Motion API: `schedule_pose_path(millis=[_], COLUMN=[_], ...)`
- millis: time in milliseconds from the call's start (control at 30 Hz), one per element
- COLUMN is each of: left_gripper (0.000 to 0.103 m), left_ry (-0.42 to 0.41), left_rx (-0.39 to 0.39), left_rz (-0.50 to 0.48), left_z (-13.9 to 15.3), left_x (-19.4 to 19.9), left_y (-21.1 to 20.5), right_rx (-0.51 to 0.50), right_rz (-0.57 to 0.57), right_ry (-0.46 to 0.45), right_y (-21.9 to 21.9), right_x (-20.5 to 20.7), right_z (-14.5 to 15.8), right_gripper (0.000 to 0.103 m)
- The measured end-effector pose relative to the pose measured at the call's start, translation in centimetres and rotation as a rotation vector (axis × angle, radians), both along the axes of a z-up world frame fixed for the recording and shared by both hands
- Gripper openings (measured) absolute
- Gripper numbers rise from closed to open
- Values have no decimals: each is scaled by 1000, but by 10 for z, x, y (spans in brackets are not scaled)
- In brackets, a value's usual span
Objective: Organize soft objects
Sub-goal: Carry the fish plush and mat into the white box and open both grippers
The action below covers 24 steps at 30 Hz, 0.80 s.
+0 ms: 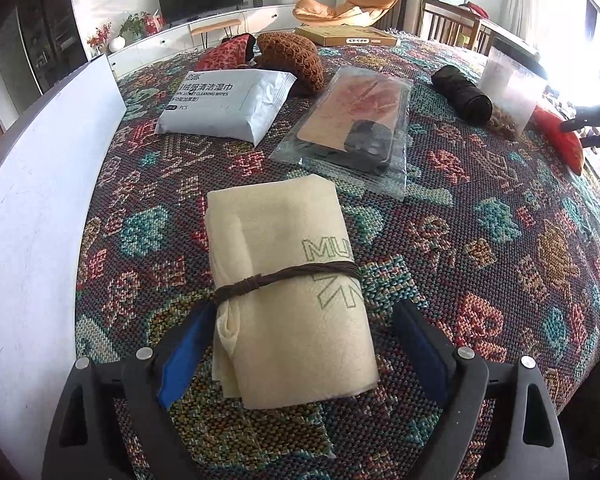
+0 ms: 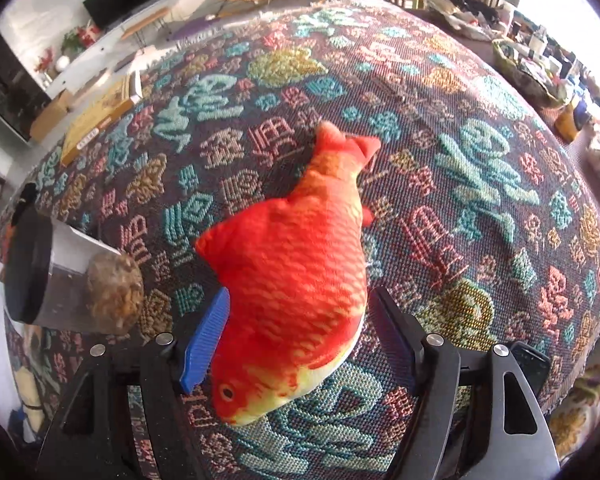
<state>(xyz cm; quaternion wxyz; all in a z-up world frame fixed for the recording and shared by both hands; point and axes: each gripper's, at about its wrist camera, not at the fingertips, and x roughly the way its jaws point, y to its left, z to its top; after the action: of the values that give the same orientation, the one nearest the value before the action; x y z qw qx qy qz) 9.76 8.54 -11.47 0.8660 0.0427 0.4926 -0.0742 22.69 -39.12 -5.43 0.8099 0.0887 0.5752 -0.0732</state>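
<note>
A cream rolled cloth (image 1: 284, 280), tied with a brown cord (image 1: 292, 276), lies on the patterned woven tablecloth (image 1: 480, 240). My left gripper (image 1: 306, 308) is open and straddles the roll's near end; the right finger stands clear of it. In the right wrist view a red-orange plush fish (image 2: 300, 256) lies on the tablecloth (image 2: 480, 200), head toward the camera. My right gripper (image 2: 300, 292) is open around its body, the blue pad (image 2: 206, 340) close beside the fish and a gap at the other finger. The fish (image 1: 560, 140) also shows at the far right of the left view.
Behind the roll lie a white wipes pack (image 1: 224, 104), a clear bag with a phone case (image 1: 352, 128), a black roll (image 1: 462, 94), a clear jar (image 1: 508, 92), a brown knitted piece (image 1: 292, 56) and a flat box (image 1: 344, 36). A white panel (image 1: 40, 200) borders the left. The jar (image 2: 72, 280) stands left of the fish.
</note>
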Motion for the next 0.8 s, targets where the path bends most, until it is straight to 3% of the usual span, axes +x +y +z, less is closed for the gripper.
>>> schedule_pose_path(millis=[33, 67, 100, 133, 167, 267, 333, 467, 533, 700, 800], left_gripper=[88, 73, 55, 50, 42, 41, 41, 41, 41, 42, 51], left_ry=[-5, -13, -19, -24, -41, -100, -132, -196, -228, -304, -304], left_rx=[8, 12, 0, -34, -59, -95, -172, -301, -324, -207, -121], left_rz=[-9, -8, -2, 2, 7, 15, 22, 56, 94, 263, 396], left_z=[1, 2, 5, 9, 14, 35, 54, 96, 115, 151, 155], left_x=[-1, -1, -2, -2, -3, -7, -13, -31, -44, -84, -104], left_y=[-2, -2, 1, 5, 9, 16, 24, 53, 79, 166, 220], right_rx=[3, 25, 35, 35, 27, -31, -70, 9, 77, 304, 367], right_rz=[-10, -20, -35, -50, -58, -34, 44, 285, 419, 741, 888], right_ry=[-15, -43, -71, -99, -133, -264, -338, -391, -406, -397, -408], right_y=[0, -3, -5, -8, -9, -2, 21, 110, 171, 348, 446], right_x=[-3, -7, -12, -18, -25, -54, -75, -105, -118, -145, -154], right_z=[-6, -7, -3, 4, 15, 67, 105, 156, 171, 179, 178], right_gripper=[54, 38, 30, 24, 24, 23, 23, 24, 24, 26, 28])
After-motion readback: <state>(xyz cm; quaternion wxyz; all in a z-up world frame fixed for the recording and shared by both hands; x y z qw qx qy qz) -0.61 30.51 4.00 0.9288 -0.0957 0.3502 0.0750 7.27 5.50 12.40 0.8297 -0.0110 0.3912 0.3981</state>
